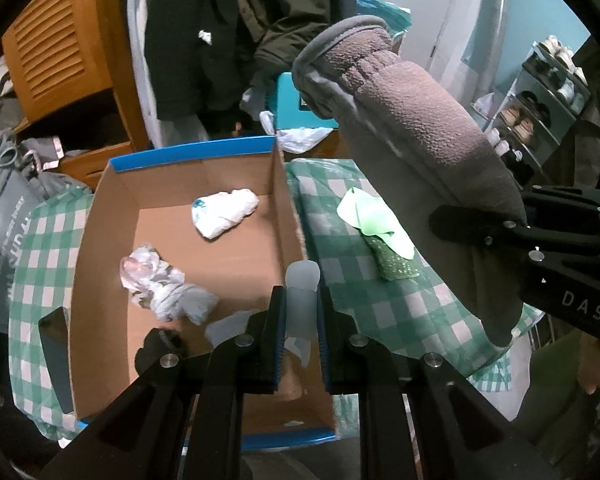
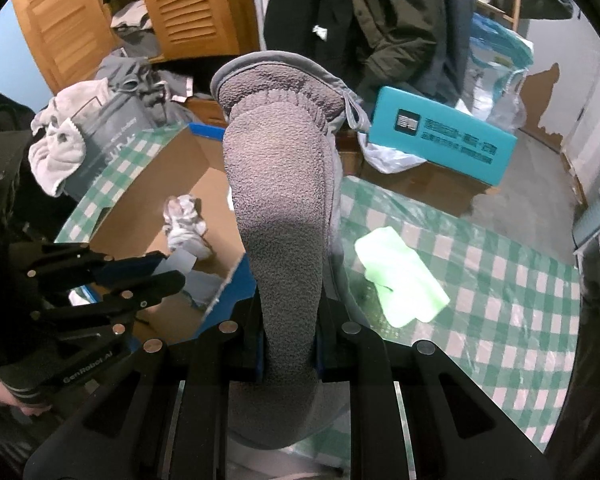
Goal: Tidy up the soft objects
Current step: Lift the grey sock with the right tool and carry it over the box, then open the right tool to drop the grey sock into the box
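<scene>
My right gripper [image 2: 290, 320] is shut on the sole of a grey fuzzy slipper [image 2: 276, 184], which it holds up in the air. Seen from the left wrist, the slipper [image 1: 420, 120] and the right gripper [image 1: 480, 232] hang over the table, just right of an open cardboard box [image 1: 196, 152]. My left gripper [image 1: 302, 292] is shut on a pale grey soft piece [image 1: 302, 276] above the box's near right side. In the box lie a white roll [image 1: 224, 212] and a crumpled white-grey cloth [image 1: 160, 280]. A light green cloth [image 2: 400, 276] lies on the table.
A green-and-white checked cloth [image 2: 500, 280] covers the table. A dark green scouring pad [image 1: 396, 264] sits under the green cloth. Behind stand a teal box [image 2: 444, 136], hanging dark coats [image 1: 220, 40], a louvred wooden cabinet [image 1: 56, 52], a grey bag [image 1: 4, 224] and a shoe rack [image 1: 548, 92].
</scene>
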